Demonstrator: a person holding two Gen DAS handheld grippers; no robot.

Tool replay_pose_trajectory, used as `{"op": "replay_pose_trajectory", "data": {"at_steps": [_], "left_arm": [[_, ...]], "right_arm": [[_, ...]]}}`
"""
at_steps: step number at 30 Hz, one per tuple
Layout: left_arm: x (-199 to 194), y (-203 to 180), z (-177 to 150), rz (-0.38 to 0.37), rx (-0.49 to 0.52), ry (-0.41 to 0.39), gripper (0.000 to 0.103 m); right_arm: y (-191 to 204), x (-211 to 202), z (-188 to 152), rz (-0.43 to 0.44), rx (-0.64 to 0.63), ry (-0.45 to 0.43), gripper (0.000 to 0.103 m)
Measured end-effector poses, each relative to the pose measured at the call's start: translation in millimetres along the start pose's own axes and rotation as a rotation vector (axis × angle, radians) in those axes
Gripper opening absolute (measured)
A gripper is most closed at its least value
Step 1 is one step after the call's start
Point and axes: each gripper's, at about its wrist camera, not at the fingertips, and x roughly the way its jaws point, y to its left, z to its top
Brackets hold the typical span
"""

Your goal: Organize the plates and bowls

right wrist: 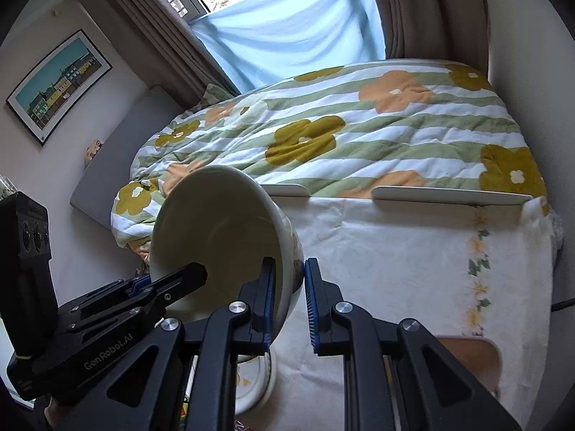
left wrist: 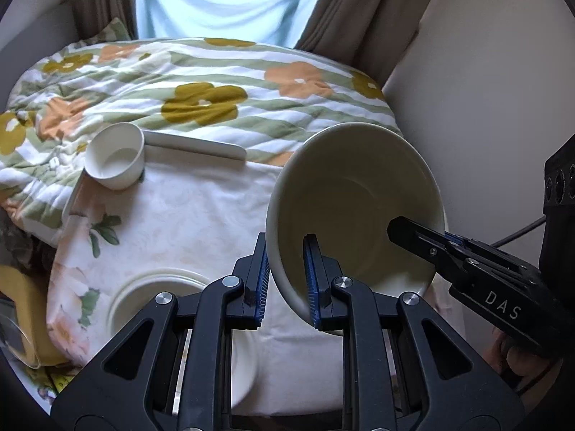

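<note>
Two grippers, left [left wrist: 285,280] and right [right wrist: 289,305], each clamp jaws on one tilted bowl [left wrist: 354,212]; one cup [left wrist: 116,156] stands apart.

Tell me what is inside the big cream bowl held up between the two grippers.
The big cream bowl holds no food or dishes: its visible inner wall is bare. One of the left gripper fingers and one of the right gripper fingers reach inside, each hiding a patch of wall.

Both grippers grip the rim of one tilted bowl [left wrist: 354,212]. The left gripper [left wrist: 285,280] pinches its near-left wall, and the right gripper [right wrist: 289,300] pinches the opposite side, one finger inside.
</note>
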Motion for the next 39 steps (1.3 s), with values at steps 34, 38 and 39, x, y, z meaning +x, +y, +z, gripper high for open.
{"op": "replay_pose_trajectory", "data": {"at_steps": [34, 38, 39], "left_arm": [[139.9, -120.8, -99.3, 0.013, 0.392, 0.383, 0.016], [139.2, -121.5, -100.2, 0.014, 0.408, 0.38, 0.016], [138.8, -122.0, -100.6, 0.017, 0.415, 0.378, 0.016]], "right_arm": [[-144.7, 2.2, -121.7, -0.219, 0.322, 0.189, 0.015], [-144.1, 2.3, -125.0, -0.233, 0.337, 0.19, 0.015], [-143.0, 3.5, -125.1, -0.239, 0.34, 0.193, 0.015]]}}
